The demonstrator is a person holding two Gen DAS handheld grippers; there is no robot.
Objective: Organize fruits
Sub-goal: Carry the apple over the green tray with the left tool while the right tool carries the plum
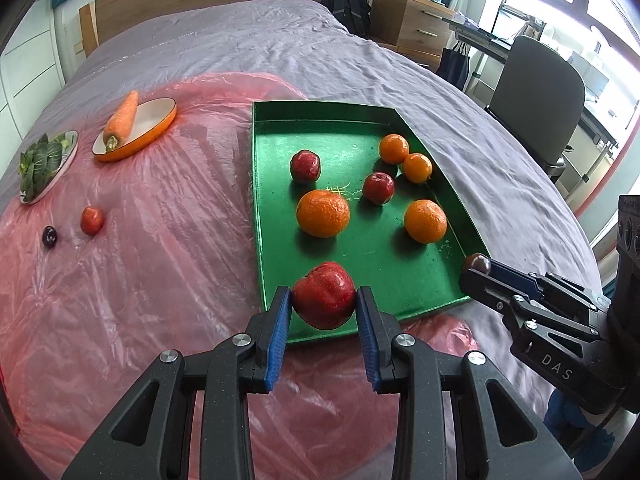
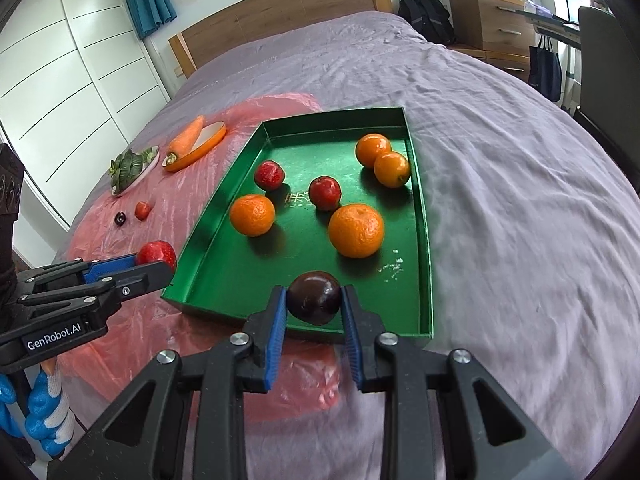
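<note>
A green tray [image 1: 360, 140] [image 2: 224, 264] lies on the bed with several oranges and two red apples in it. My left gripper [image 1: 324, 300] is shut on a red apple [image 1: 325, 294] above the tray's near edge; it shows in the right wrist view [image 2: 158, 254] at the tray's left corner. My right gripper [image 2: 314, 300] is shut on a dark plum [image 2: 315, 297] over the tray's near end; in the left wrist view the plum [image 1: 477, 263] is at the tray's right corner.
On pink plastic sheet [image 1: 140, 280] lie a small tomato [image 1: 92, 220], a dark plum [image 1: 49, 237], an orange dish with a carrot [image 1: 124, 120] and a plate of greens [image 1: 40, 164]. An office chair [image 1: 536, 108] and drawers [image 1: 412, 24] stand right of the bed.
</note>
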